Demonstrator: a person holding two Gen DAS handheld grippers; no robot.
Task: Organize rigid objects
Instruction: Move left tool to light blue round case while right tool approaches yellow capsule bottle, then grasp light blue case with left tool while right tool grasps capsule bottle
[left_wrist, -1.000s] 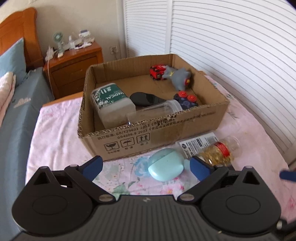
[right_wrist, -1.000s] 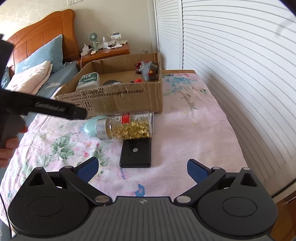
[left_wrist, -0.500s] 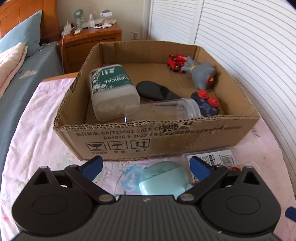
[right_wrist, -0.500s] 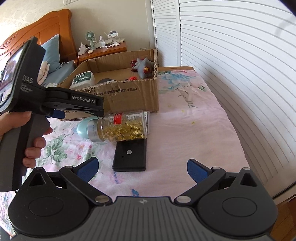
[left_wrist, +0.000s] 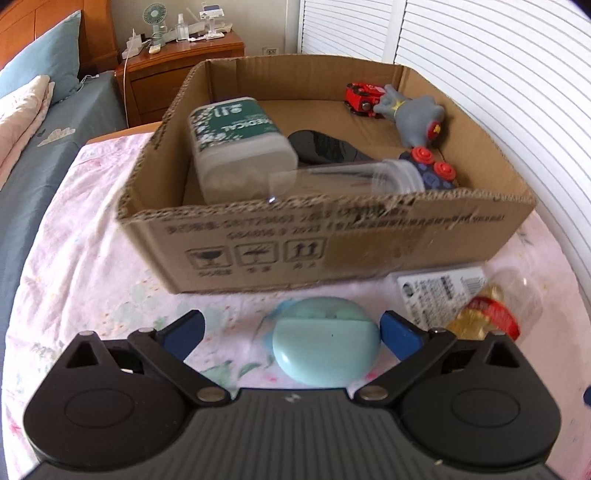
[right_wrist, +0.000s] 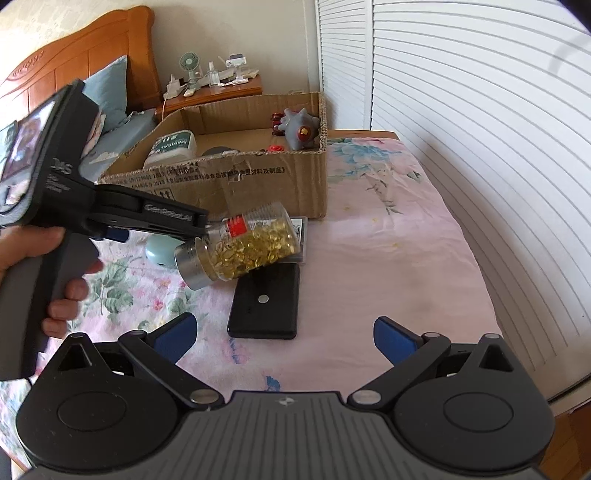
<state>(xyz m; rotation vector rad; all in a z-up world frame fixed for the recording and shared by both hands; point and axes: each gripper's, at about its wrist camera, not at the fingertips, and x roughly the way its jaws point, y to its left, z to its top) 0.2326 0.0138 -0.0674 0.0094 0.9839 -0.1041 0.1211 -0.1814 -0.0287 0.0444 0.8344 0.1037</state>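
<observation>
A cardboard box (left_wrist: 369, 236) (right_wrist: 258, 184) stands on the flowered bed cover. It holds a green-labelled tub (left_wrist: 236, 144), a clear bottle (left_wrist: 351, 175), a black case, a grey toy (left_wrist: 417, 118) and a red toy car. A mint-green case (left_wrist: 325, 347) lies before the box, between the fingers of my open left gripper (left_wrist: 291, 332). A bottle of golden capsules (right_wrist: 240, 247) lies beside it on its side, with a flat packet behind it. A black phone-like slab (right_wrist: 266, 306) lies ahead of my open, empty right gripper (right_wrist: 282, 336).
The left gripper's body and the hand holding it (right_wrist: 55, 229) fill the left of the right wrist view. A wooden nightstand (left_wrist: 181, 70) with a small fan stands behind the box. White louvred doors (right_wrist: 461, 110) run along the right. Pillows lie at far left.
My left gripper has come down and forward, so its fingers now flank the mint-green case. The right gripper has moved closer to the black slab. Both stay open.
</observation>
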